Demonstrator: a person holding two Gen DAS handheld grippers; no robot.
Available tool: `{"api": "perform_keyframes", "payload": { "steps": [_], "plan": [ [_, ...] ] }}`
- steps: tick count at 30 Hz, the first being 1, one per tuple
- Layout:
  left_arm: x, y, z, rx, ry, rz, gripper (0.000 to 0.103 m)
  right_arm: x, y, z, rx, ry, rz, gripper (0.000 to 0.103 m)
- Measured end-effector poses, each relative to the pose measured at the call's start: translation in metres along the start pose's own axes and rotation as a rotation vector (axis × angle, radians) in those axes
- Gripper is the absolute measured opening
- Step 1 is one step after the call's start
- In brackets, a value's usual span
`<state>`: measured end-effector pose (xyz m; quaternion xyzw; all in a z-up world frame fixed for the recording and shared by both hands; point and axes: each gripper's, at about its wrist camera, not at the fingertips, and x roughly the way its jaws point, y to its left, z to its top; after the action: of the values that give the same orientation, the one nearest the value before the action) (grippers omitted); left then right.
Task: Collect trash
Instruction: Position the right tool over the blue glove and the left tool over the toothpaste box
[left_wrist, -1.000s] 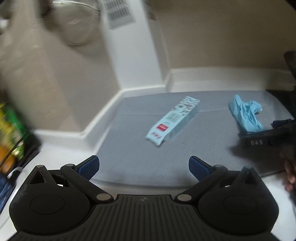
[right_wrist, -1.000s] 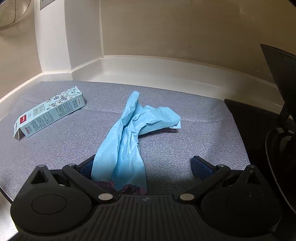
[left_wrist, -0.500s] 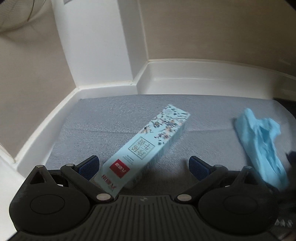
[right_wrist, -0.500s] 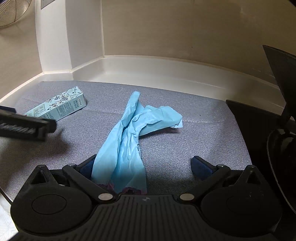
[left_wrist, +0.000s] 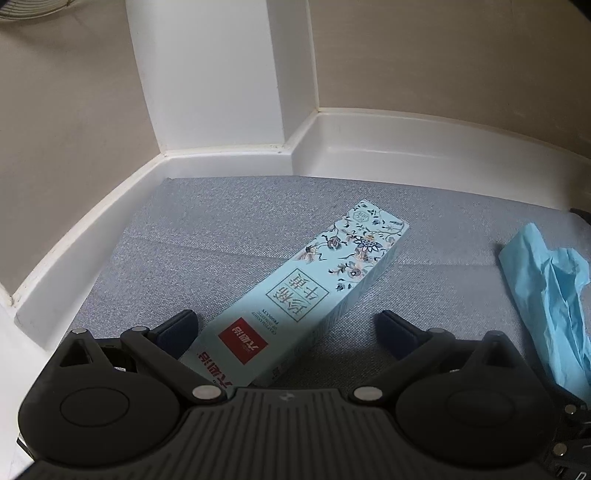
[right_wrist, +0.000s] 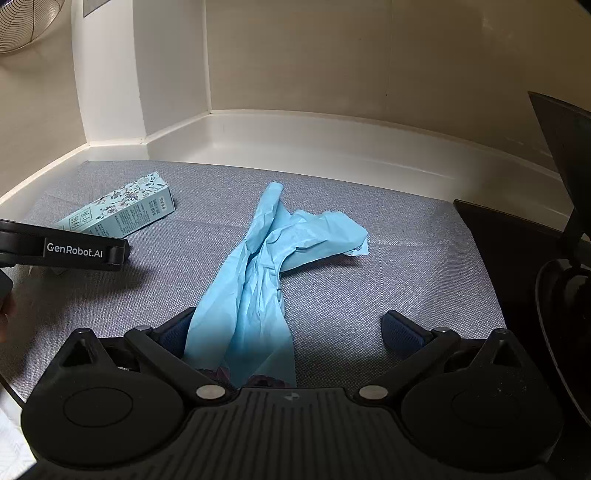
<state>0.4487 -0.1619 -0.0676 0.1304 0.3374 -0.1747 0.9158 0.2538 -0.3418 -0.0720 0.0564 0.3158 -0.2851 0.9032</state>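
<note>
Trash lies within reach of both grippers on the grey mat (left_wrist: 221, 236): the flowered carton (left_wrist: 306, 299) runs between the spread fingers of the left gripper (left_wrist: 284, 328), nearer its left finger, and the crumpled blue glove (right_wrist: 266, 280) sits likewise inside the wide-open right gripper (right_wrist: 291, 332). The step in hand looks like the grasp; next, each should close squarely on its item, then lift.

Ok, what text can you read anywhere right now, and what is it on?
"GenRobot.AI": white letters on the side of the left gripper, right wrist view.
Box: large Chinese characters in a framed panel, upside down to the camera; I can't read them reliably.
Box, red square label: white characters, too blurred.
Box, small Latin print beside the panel: too small.
Box side, right wrist view: fine print, unreadable.
Blue bag: none.
</note>
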Motion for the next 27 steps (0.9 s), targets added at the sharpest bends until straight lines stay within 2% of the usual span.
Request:
{"api": "perform_keyframes", "payload": {
  "steps": [27],
  "plan": [
    [-0.0042,0.0012,-0.0029,-0.025,0.003,-0.001,0.103,-0.0009,0.0003,0.0005,0.0,0.001,0.0,0.103]
  ]
}}
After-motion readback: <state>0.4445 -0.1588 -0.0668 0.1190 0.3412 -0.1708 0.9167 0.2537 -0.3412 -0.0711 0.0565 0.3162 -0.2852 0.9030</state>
